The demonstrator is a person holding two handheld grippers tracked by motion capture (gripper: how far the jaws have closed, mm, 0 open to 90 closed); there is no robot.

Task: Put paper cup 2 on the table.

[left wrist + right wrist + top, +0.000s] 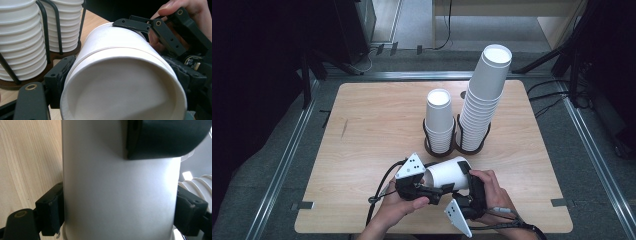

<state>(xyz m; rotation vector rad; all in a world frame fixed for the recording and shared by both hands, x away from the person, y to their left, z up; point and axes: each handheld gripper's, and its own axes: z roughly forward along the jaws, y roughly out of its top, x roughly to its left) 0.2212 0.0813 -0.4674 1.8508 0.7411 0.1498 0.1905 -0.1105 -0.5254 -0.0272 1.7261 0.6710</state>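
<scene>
Near the front edge of the wooden table (362, 125), I hold white paper cups (447, 172), nested and lying sideways, between both tongs: the left tongs (428, 192) clamp the rim end, the right tongs (466, 175) grip the base end, below two racked cup stacks (472, 125).

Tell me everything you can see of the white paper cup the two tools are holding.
The white paper cup is plain, matte and unprinted. It lies tipped on its side near the front of the wooden table, recessed bottom toward the left tool. A step around its wall suggests two nested cups. The left tool's pads press its bottom end; the right tool clamps the wall farther along. It looks undented and touches neither rack stack.
</scene>
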